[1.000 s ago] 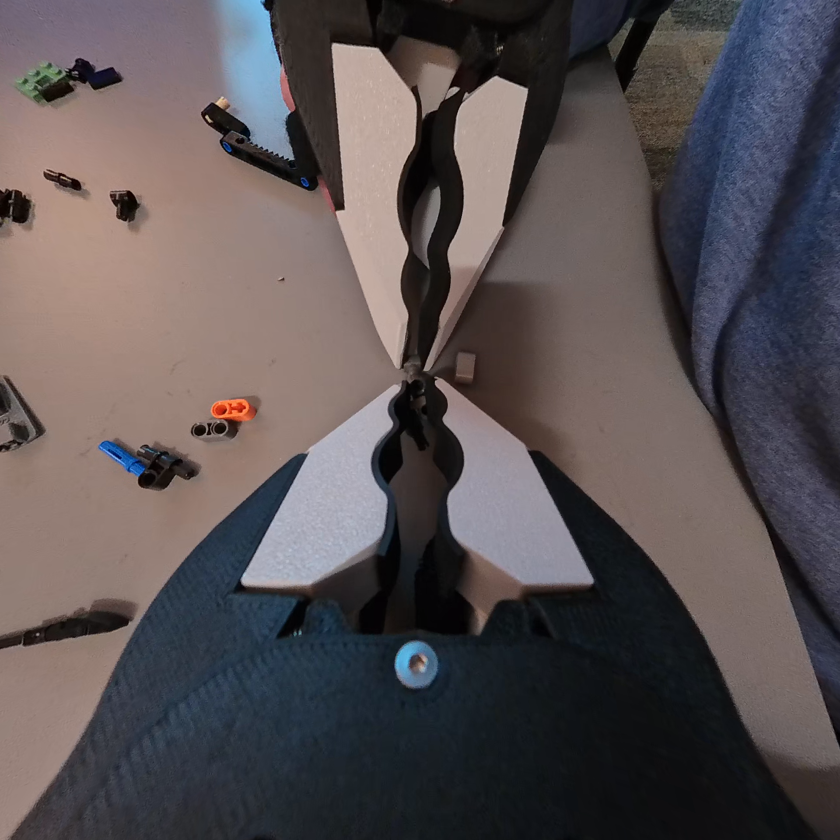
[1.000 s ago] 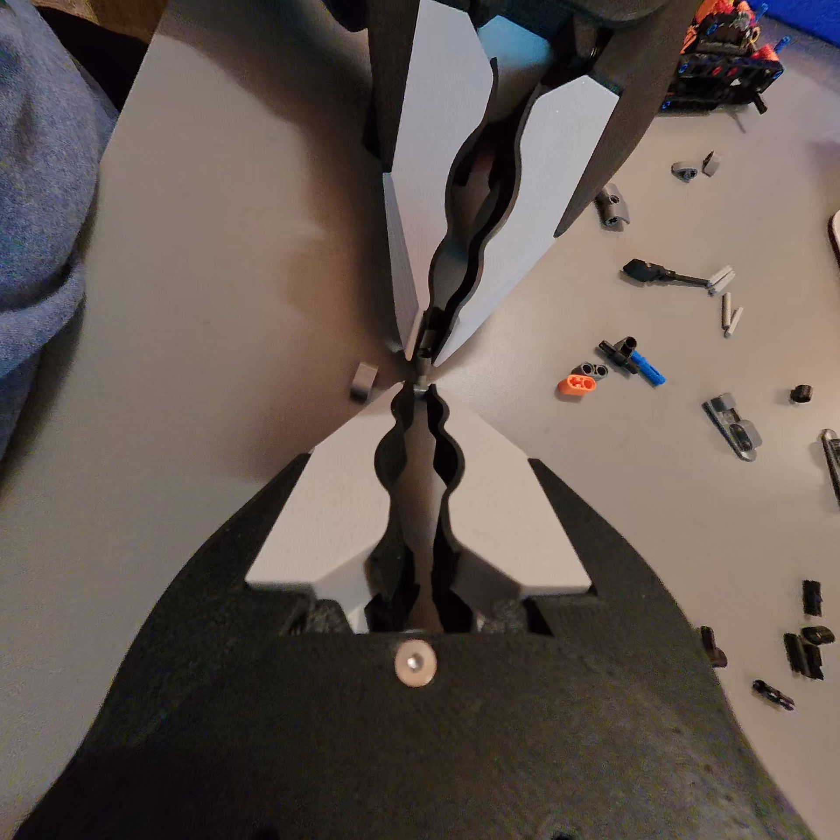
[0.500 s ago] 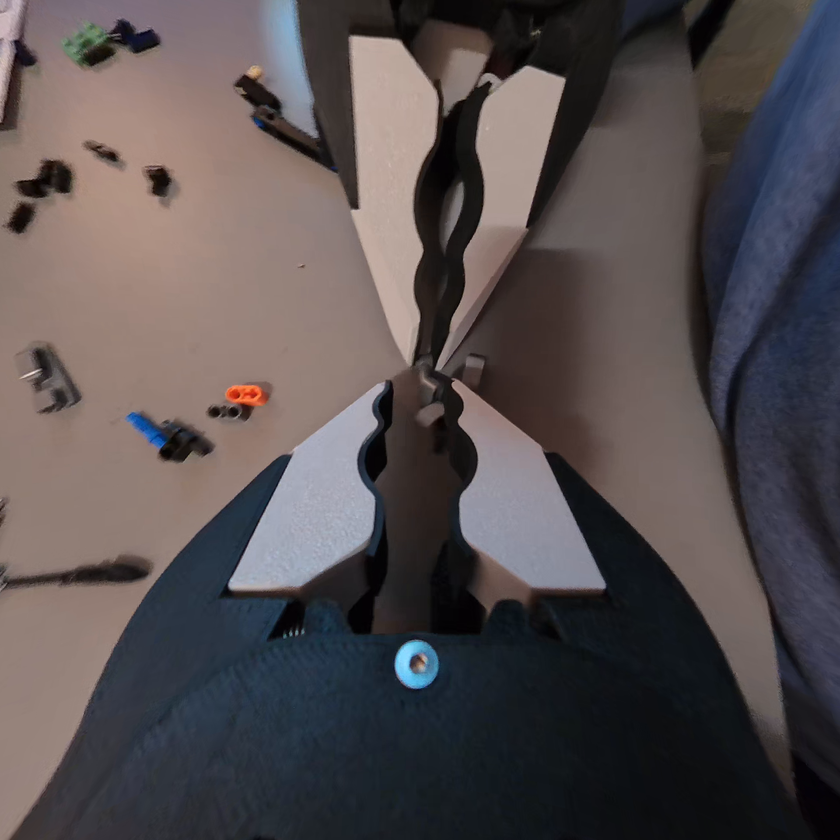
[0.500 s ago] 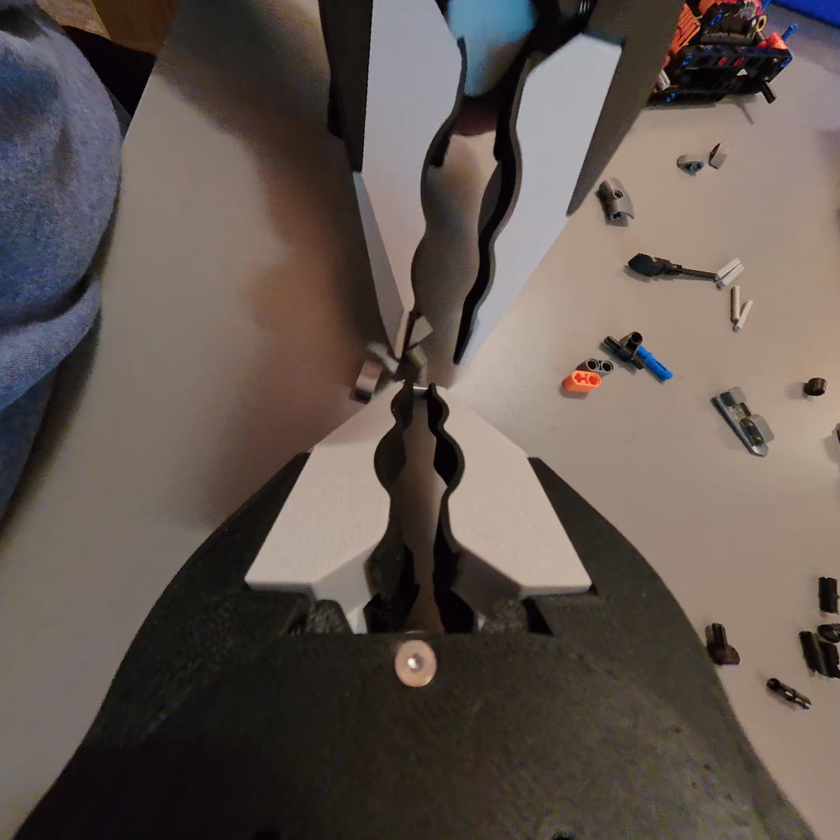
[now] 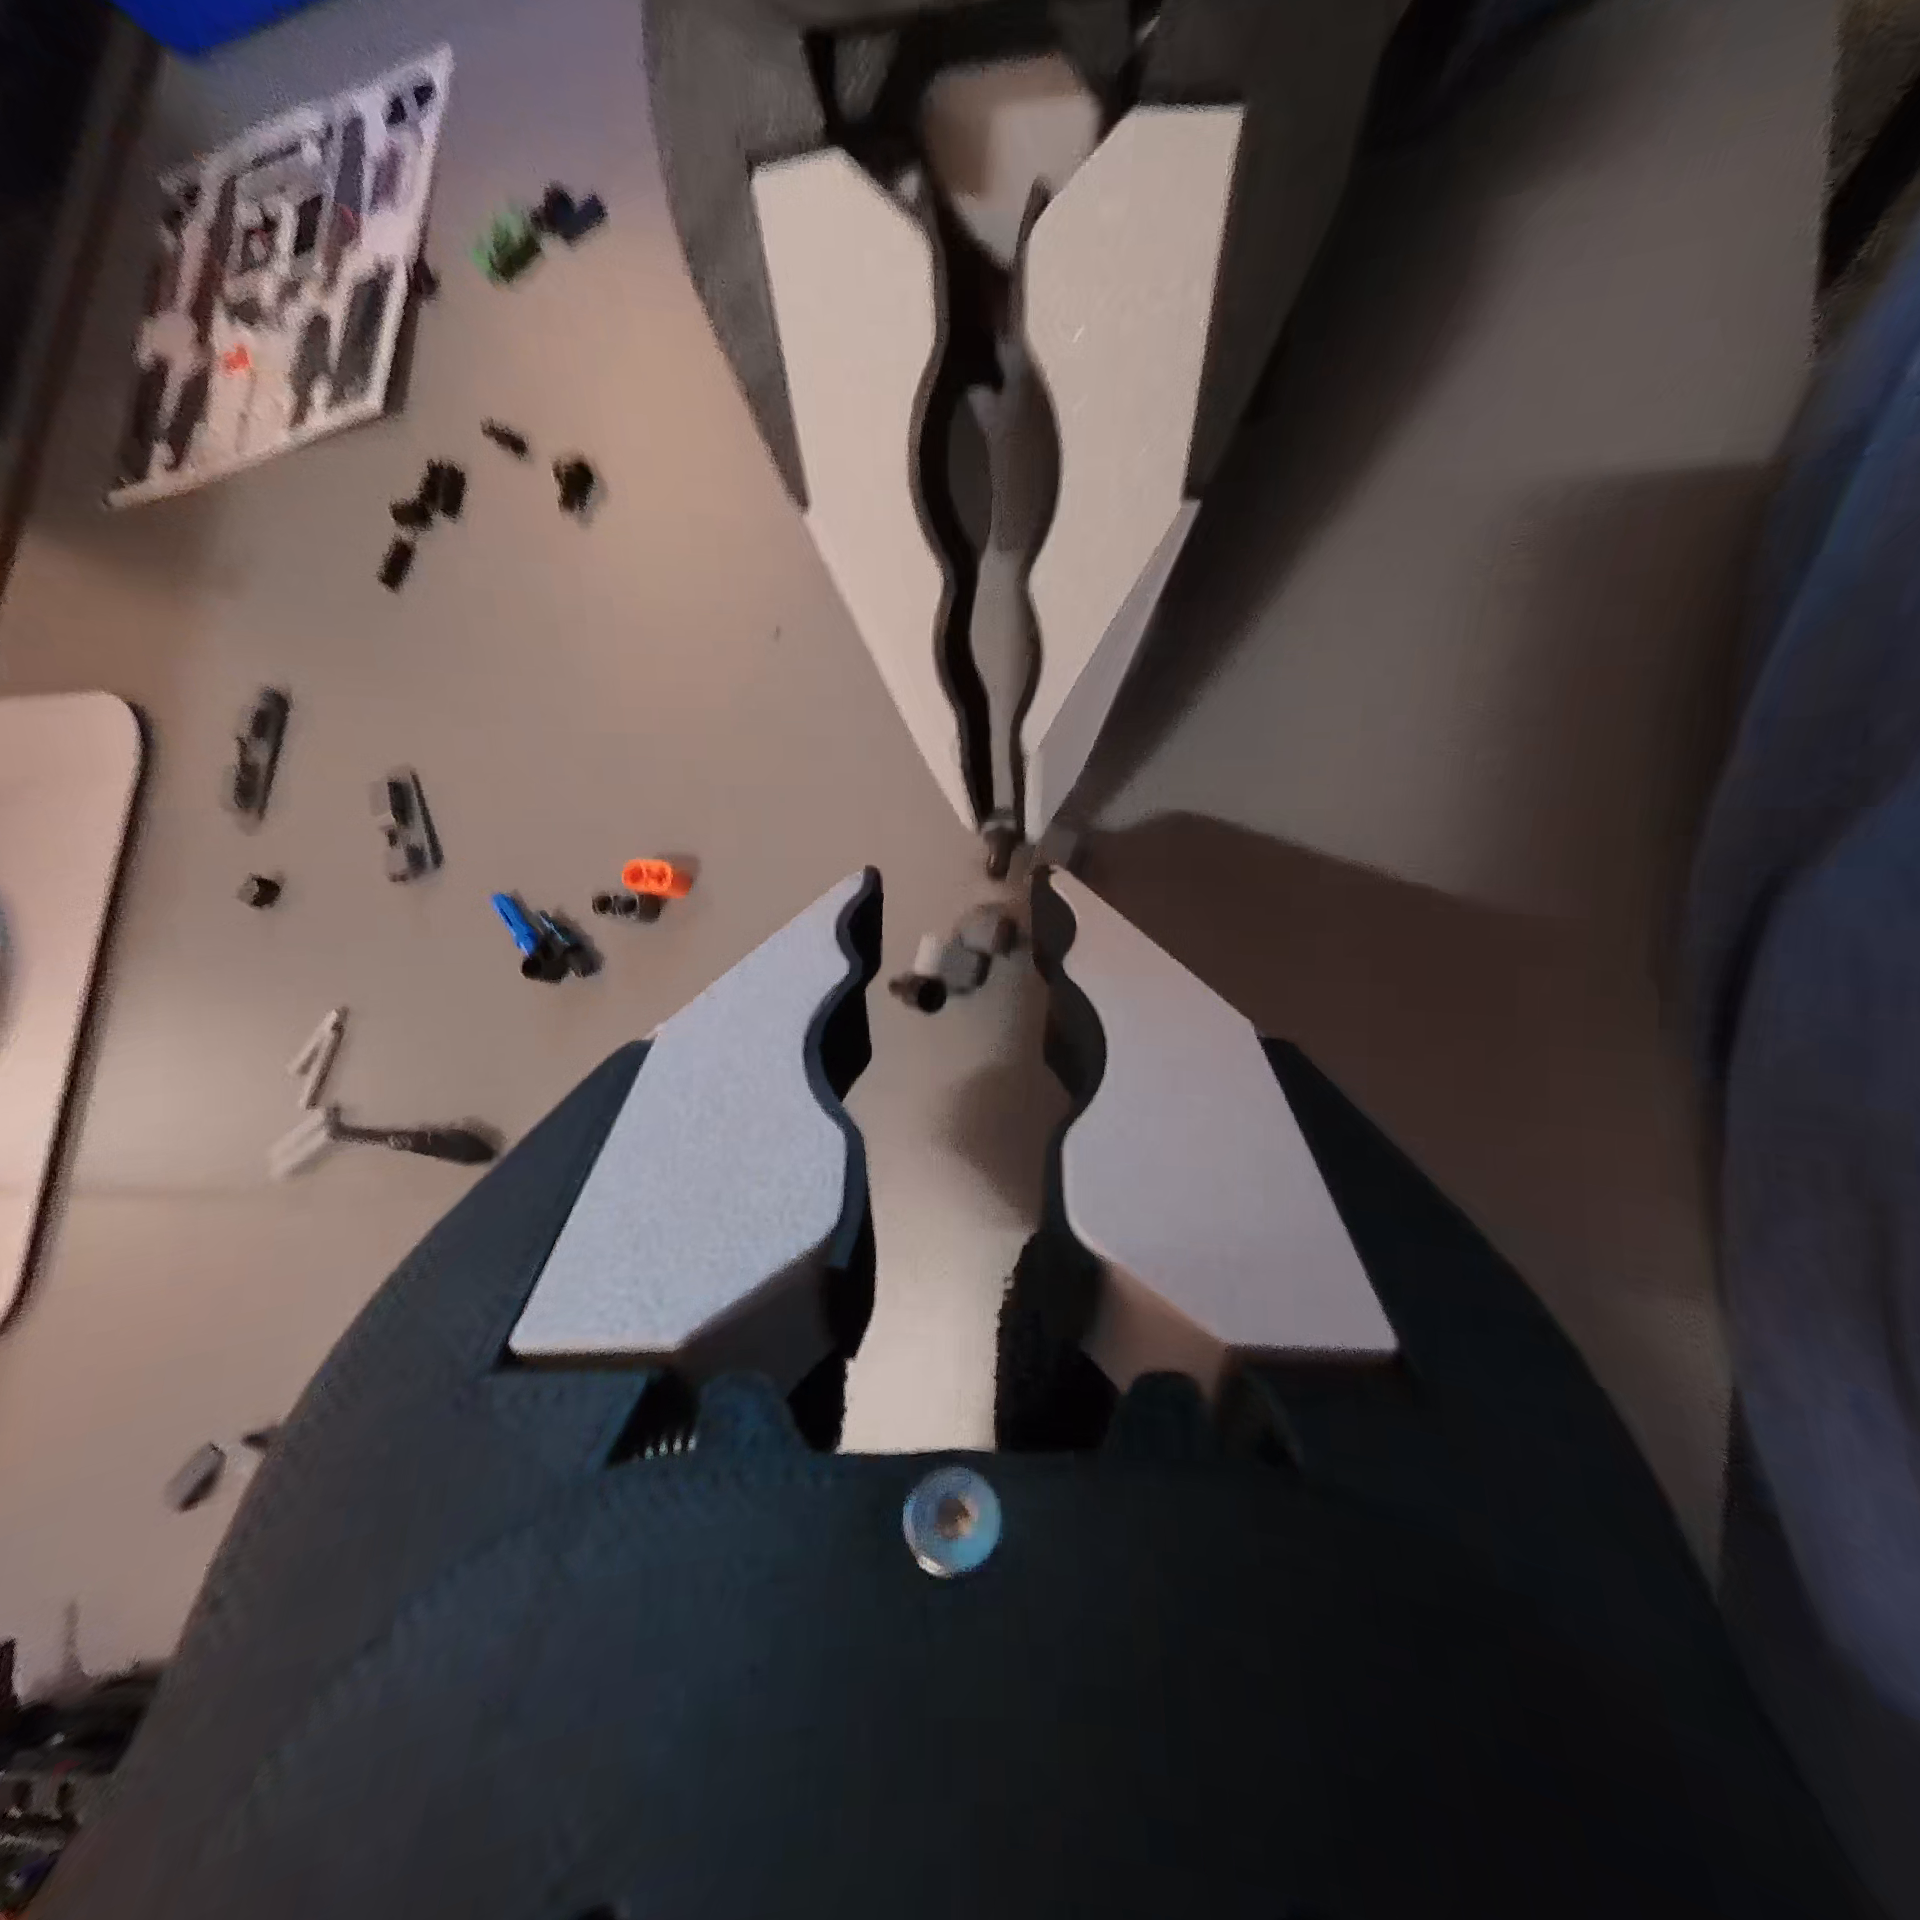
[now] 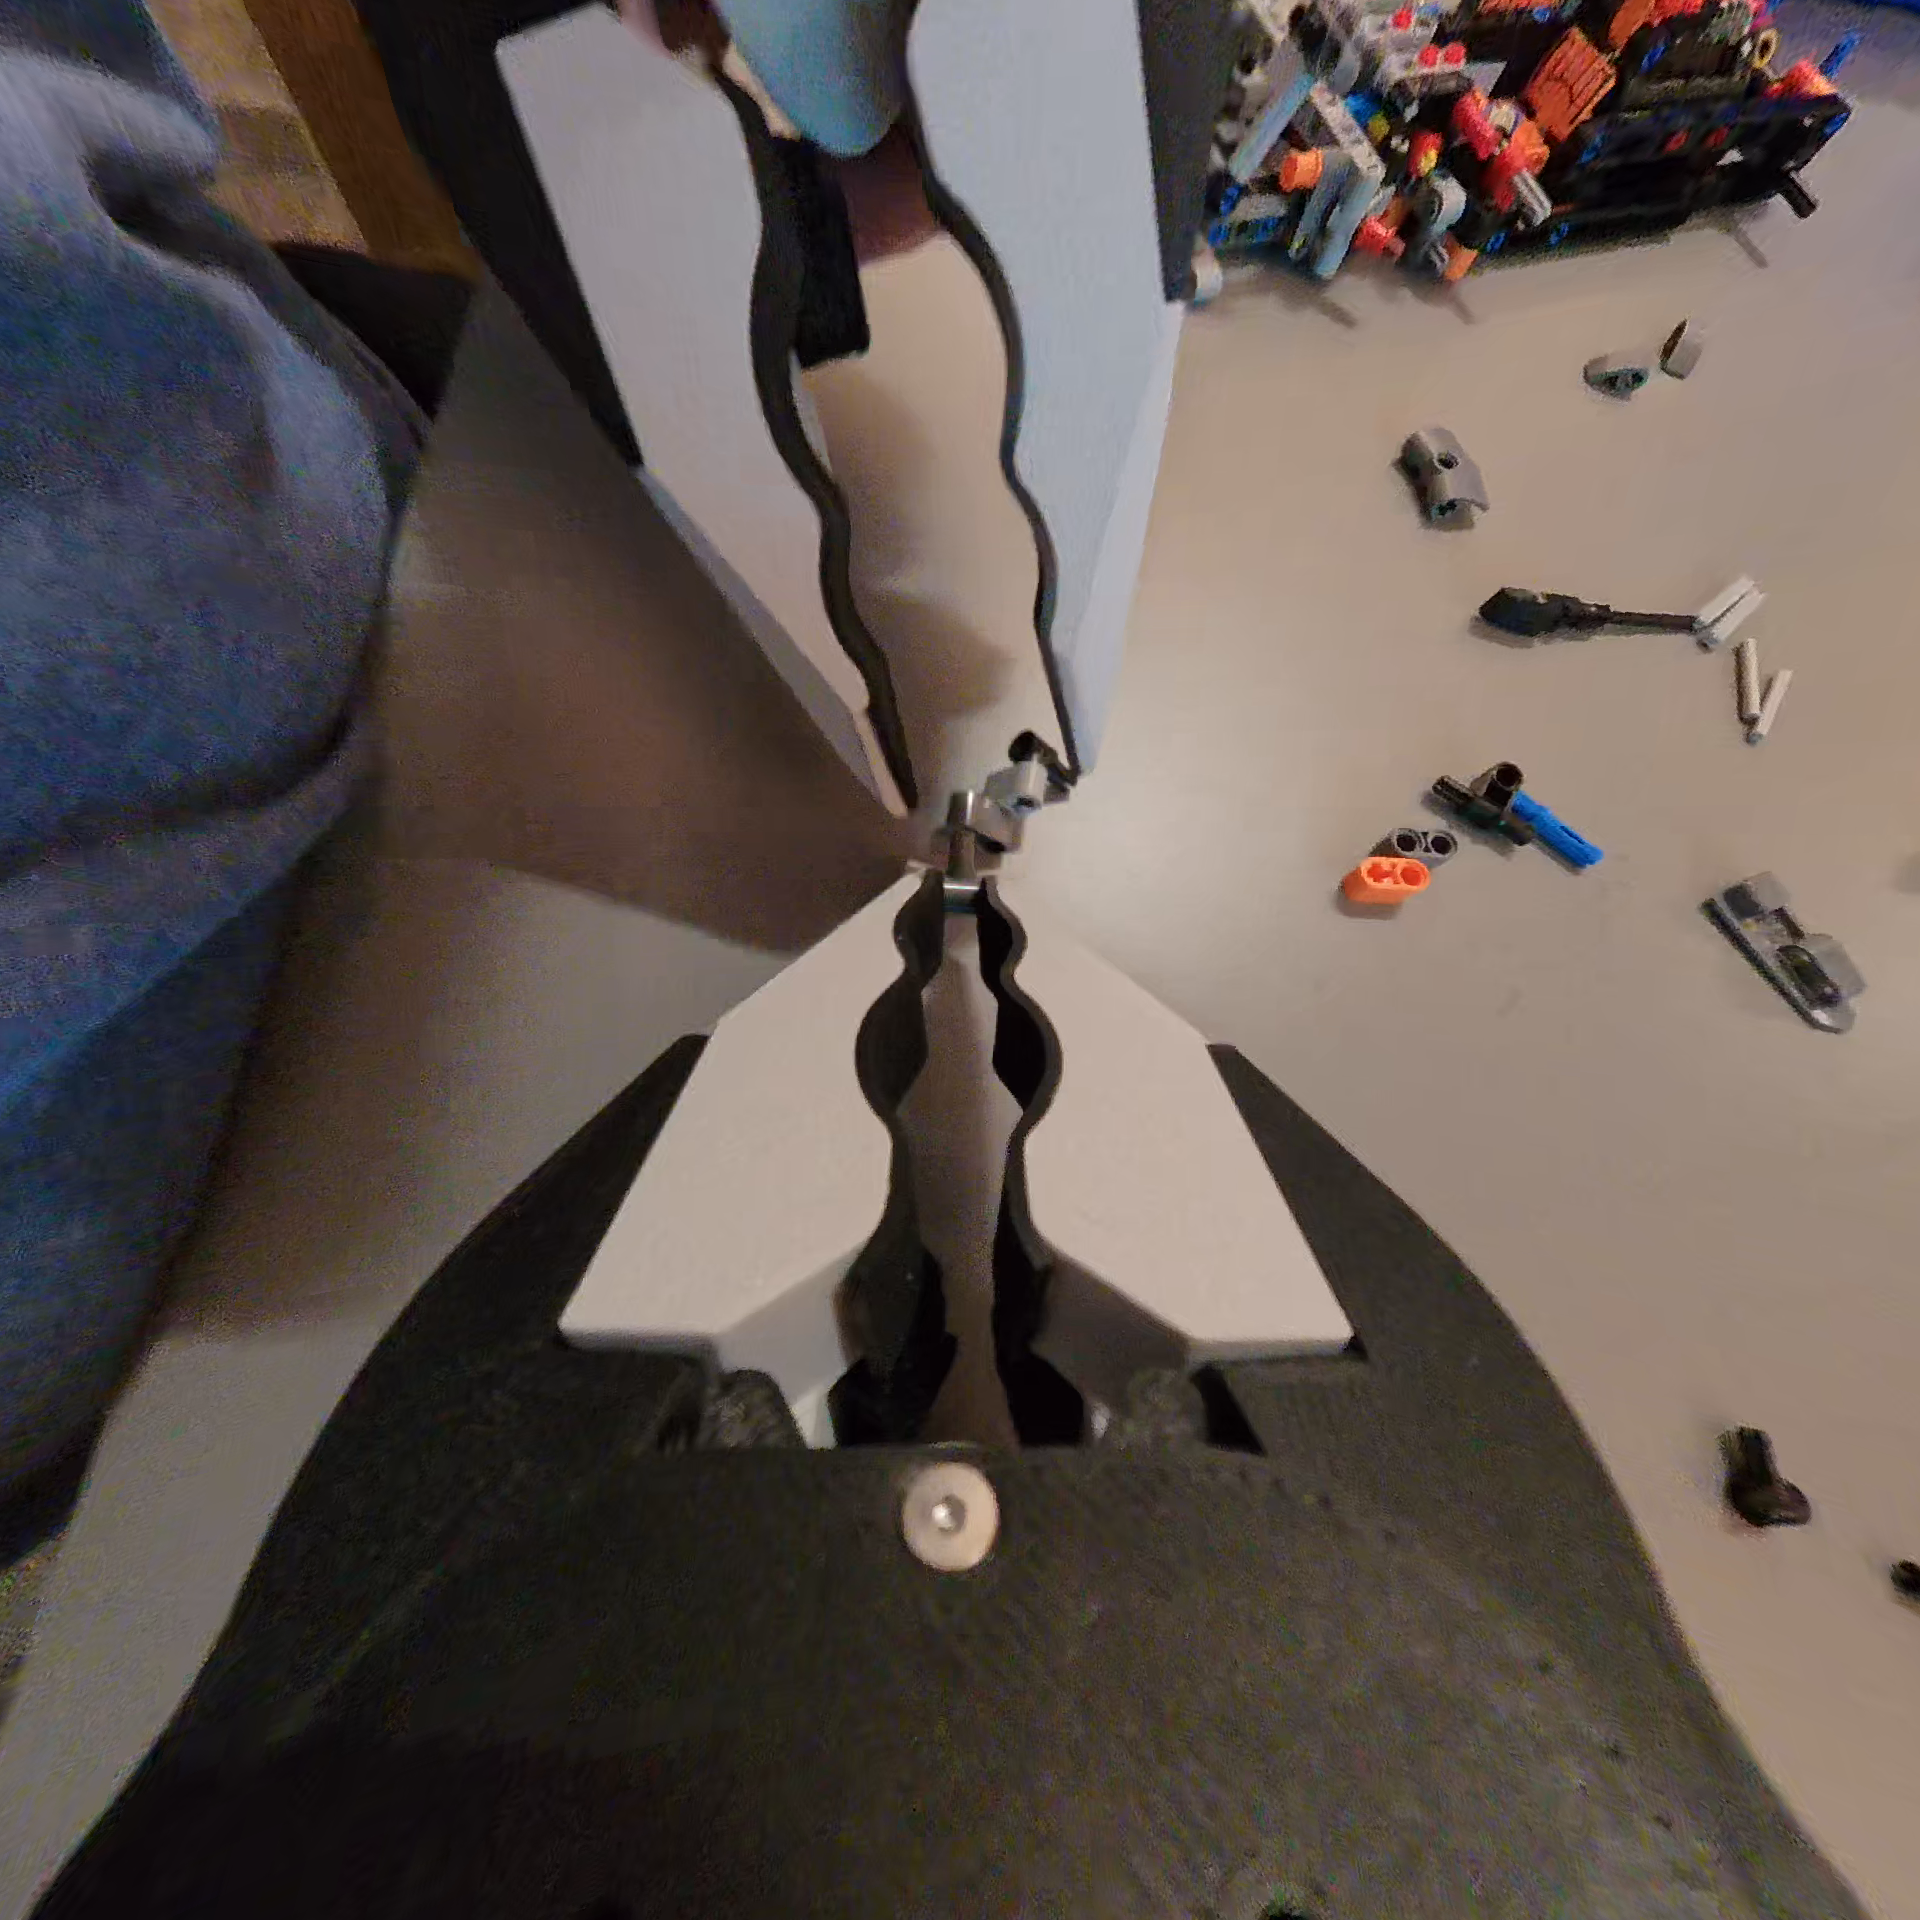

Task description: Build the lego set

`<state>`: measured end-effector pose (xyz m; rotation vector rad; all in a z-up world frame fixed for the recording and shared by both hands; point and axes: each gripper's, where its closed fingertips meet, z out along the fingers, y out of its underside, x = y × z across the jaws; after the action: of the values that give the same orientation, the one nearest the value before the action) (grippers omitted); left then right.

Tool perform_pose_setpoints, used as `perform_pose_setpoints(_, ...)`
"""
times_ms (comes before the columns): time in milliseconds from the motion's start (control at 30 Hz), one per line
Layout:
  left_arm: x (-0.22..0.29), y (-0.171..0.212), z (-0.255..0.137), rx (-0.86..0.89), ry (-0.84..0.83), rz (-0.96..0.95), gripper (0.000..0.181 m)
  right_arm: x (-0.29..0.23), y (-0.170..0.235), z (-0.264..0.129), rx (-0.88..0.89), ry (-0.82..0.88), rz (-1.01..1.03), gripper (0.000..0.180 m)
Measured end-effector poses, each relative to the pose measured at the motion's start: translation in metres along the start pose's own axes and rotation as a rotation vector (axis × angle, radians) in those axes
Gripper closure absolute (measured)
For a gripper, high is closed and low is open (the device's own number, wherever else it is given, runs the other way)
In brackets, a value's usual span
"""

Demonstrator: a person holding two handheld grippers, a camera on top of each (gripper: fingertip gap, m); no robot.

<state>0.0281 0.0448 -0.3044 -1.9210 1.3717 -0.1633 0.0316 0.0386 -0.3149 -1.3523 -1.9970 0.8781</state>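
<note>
In the left wrist view my left gripper (image 5: 956,883) is open, its fingers spread on either side of a small grey-and-black lego assembly (image 5: 961,956). My right gripper (image 5: 997,821) faces it tip to tip and is shut. In the right wrist view my right gripper (image 6: 956,894) is shut on the grey end of that assembly (image 6: 997,805), which sticks out between the left gripper's (image 6: 987,784) open fingers. Both hover low over the grey table (image 6: 1351,1143). I cannot tell if the assembly touches a left finger.
A partly built colourful lego model (image 6: 1507,135) stands at the far right. Loose parts lie on the table: an orange connector (image 6: 1387,878), a blue pin with a black connector (image 6: 1522,816), a black rod (image 6: 1590,618). A parts sheet (image 5: 281,291) lies far left. A person in blue cloth (image 6: 156,623) sits at the table edge. Only a small space, under 4 cm, lies between the two pairs of fingers. The left tips stand about 8 cm off the orange connector (image 6: 1387,878). My left wrist view (image 5: 655,880) looks at it from another angle.
My left gripper has opened and let go of the small assembly, and its view has pulled back and shifted. My right gripper stays shut on the piece.
</note>
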Motion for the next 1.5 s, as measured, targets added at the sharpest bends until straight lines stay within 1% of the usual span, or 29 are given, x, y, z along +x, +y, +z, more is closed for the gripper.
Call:
perform_pose_setpoints(100,0.001,-0.012,0.0,0.014,-0.045,0.092,0.159,-0.002,-0.008,-0.004,0.047,-0.061,0.095,0.175)
perform_pose_setpoints(233,0.004,-0.017,0.0,0.014,-0.058,0.142,0.173,-0.002,-0.01,-0.013,0.065,-0.092,0.159,0.175)
perform_pose_setpoints(333,0.007,-0.021,-0.002,0.024,-0.073,0.184,0.175,-0.005,-0.013,-0.018,0.073,-0.151,0.206,0.175)
perform_pose_setpoints(500,0.007,-0.025,-0.006,0.03,-0.1,0.234,0.172,-0.006,-0.019,-0.027,0.101,-0.234,0.284,0.175)
perform_pose_setpoints(567,0.007,-0.026,-0.007,0.027,-0.118,0.262,0.176,-0.007,-0.022,-0.028,0.115,-0.262,0.311,0.175)
perform_pose_setpoints(667,0.006,-0.026,-0.008,0.034,-0.134,0.269,0.178,-0.005,-0.023,-0.029,0.126,-0.26,0.336,0.174)
perform_pose_setpoints(733,0.002,-0.028,-0.012,0.068,-0.141,0.21,0.178,0.0,-0.028,-0.032,0.172,-0.23,0.343,0.172)
perform_pose_setpoints(767,-0.001,-0.031,-0.015,0.103,-0.119,0.145,0.178,0.003,-0.032,-0.035,0.21,-0.205,0.331,0.166)
perform_pose_setpoints(800,-0.003,-0.034,-0.018,0.14,-0.09,0.065,0.178,0.006,-0.033,-0.038,0.227,-0.164,0.295,0.163)
perform_pose_setpoints(900,-0.005,-0.044,-0.027,0.272,0.033,-0.141,0.178,0.006,-0.039,-0.048,0.228,-0.011,0.077,0.173)
perform_pose_setpoints(967,-0.005,-0.048,-0.031,0.323,0.095,-0.213,0.178,0.004,-0.042,-0.049,0.206,0.043,-0.015,0.176)
perform_pose_setpoints(1100,0.0,-0.052,-0.034,0.352,0.179,-0.27,0.178,0.003,-0.048,-0.053,0.252,0.045,-0.029,0.171)
perform_pose_setpoints(1167,0.001,-0.052,-0.033,0.352,0.187,-0.282,0.178,0.003,-0.048,-0.054,0.248,0.068,-0.063,0.169)
perform_pose_setpoints(1233,0.003,-0.054,-0.034,0.362,0.226,-0.309,0.178,-0.002,-0.049,-0.053,0.237,0.072,-0.109,0.174)
perform_pose_setpoints(1433,0.009,-0.054,-0.033,0.353,0.314,-0.344,0.178,-0.007,-0.048,-0.052,0.221,0.079,-0.156,0.175)
perform_pose_setpoints(1500,0.013,-0.05,-0.029,0.323,0.344,-0.359,0.178,-0.01,-0.043,-0.049,0.182,0.068,-0.162,0.175)
